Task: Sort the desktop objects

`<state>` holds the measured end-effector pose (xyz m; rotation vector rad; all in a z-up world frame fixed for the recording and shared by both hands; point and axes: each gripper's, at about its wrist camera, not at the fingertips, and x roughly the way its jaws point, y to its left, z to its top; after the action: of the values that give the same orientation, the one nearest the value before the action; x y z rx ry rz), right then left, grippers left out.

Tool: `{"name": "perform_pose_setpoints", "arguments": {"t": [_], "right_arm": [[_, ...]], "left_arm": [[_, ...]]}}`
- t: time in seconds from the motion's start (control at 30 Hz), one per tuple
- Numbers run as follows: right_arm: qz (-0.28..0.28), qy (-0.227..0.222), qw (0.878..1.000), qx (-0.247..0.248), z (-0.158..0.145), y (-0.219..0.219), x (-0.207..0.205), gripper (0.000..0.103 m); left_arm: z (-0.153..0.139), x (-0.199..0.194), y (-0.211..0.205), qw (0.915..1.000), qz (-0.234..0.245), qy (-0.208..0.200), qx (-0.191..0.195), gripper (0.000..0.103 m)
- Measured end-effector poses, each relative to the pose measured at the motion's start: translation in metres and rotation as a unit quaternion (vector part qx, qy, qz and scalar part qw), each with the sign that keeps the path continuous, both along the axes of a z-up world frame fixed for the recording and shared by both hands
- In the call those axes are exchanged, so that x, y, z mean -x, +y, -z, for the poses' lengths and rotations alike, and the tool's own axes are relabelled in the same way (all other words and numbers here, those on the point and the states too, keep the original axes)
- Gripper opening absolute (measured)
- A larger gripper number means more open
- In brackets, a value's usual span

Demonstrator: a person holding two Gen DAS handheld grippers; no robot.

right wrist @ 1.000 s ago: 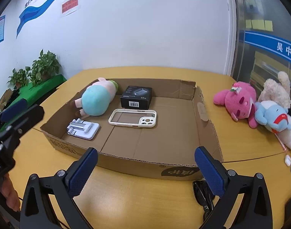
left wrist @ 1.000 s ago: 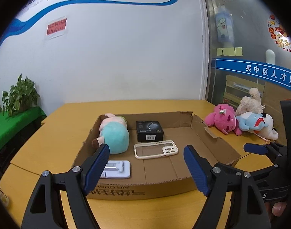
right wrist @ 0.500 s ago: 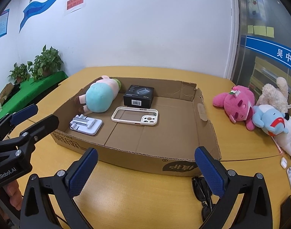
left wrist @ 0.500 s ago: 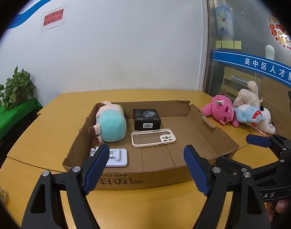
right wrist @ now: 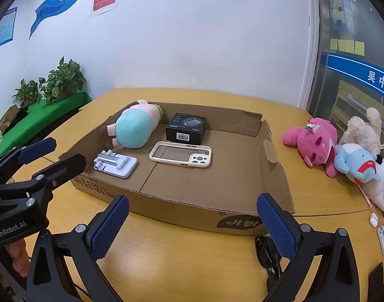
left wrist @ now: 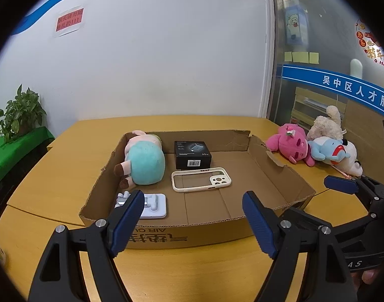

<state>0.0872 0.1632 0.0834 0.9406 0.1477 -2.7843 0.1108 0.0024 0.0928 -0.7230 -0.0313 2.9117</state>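
A shallow cardboard tray (left wrist: 282,176) (right wrist: 275,176) sits on the yellow table. It holds a teal plush pig (left wrist: 145,161) (right wrist: 135,127), a black box (left wrist: 192,154) (right wrist: 187,128), a cream phone case (left wrist: 200,182) (right wrist: 180,154) and a white phone stand (left wrist: 154,205) (right wrist: 115,163). My left gripper (left wrist: 193,220) is open and empty in front of the tray. My right gripper (right wrist: 192,226) is open and empty at the tray's near right corner.
A pink plush (left wrist: 291,146) (right wrist: 315,143), a blue plush (right wrist: 355,164) and a beige plush (right wrist: 363,128) lie right of the tray. Black sunglasses (right wrist: 266,254) lie under my right gripper. Small white items (right wrist: 374,220) sit at the table's right edge. Plants (right wrist: 61,80) stand left.
Both grippers have pulled back and risen from the tray, so it looks smaller and farther. Both stay open and empty.
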Motion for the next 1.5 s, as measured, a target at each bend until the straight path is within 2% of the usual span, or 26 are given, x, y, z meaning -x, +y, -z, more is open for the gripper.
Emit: {"name": "perform_pose_setpoints", "arguments": {"t": [0.2,0.3,0.43,0.5,0.6,0.7,0.83,0.93,1.03,1.1,1.2,1.27,1.33,1.4,1.5], "right_arm": [[0.003,0.001,1.0,0.005,0.002,0.01,0.0,0.103],[0.01,-0.005,1.0,0.001,0.013,0.027,0.001,0.103],[0.027,-0.05,0.998,-0.004,0.045,0.073,0.0,0.103],[0.033,-0.08,0.996,0.012,0.062,0.107,-0.003,0.103],[0.032,-0.124,0.991,0.033,0.085,0.144,-0.003,0.103],[0.04,-0.168,0.985,0.024,0.111,0.165,-0.002,0.102],[0.036,-0.177,0.983,0.033,0.126,0.168,-0.007,0.093],[0.032,-0.182,0.982,0.026,0.131,0.16,-0.007,0.077],[0.03,-0.18,0.983,-0.015,0.134,0.143,-0.012,0.071],[0.025,-0.181,0.983,-0.007,0.131,0.139,-0.015,0.054],[0.036,-0.178,0.983,-0.007,0.131,0.134,-0.019,0.054],[0.035,-0.175,0.984,-0.007,0.132,0.128,-0.024,0.054],[0.036,-0.173,0.984,0.012,0.131,0.126,-0.027,0.054],[0.033,-0.172,0.984,0.029,0.131,0.122,-0.029,0.054],[0.018,-0.176,0.983,0.043,0.131,0.108,-0.032,0.054]], "left_arm": [[0.009,0.001,0.001,0.9999,0.006,-0.013,-0.008,0.08],[0.015,0.001,0.003,0.9996,0.015,-0.022,-0.005,0.08],[0.029,0.001,0.003,0.9985,0.026,-0.045,-0.015,0.08],[0.036,0.003,0.004,0.9975,0.031,-0.059,-0.023,0.08],[0.05,0.011,0.009,0.9932,0.05,-0.093,-0.049,0.08],[0.06,0.015,0.016,0.9876,0.076,-0.116,-0.073,0.08],[0.072,0.021,0.028,0.9805,0.102,-0.137,-0.096,0.08],[0.076,0.026,0.039,0.976,0.118,-0.151,-0.104,0.08],[0.082,0.032,0.055,0.9682,0.148,-0.169,-0.109,0.079],[0.087,0.036,0.067,0.9627,0.17,-0.18,-0.109,0.079],[0.098,0.044,0.086,0.95,0.196,-0.21,-0.124,0.079],[0.109,0.051,0.102,0.9369,0.22,-0.238,-0.131,0.078],[0.12,0.057,0.116,0.9232,0.238,-0.264,-0.146,0.077],[0.128,0.06,0.124,0.9152,0.243,-0.283,-0.153,0.074],[0.141,0.06,0.135,0.8975,0.26,-0.309,-0.177,0.073]]}}
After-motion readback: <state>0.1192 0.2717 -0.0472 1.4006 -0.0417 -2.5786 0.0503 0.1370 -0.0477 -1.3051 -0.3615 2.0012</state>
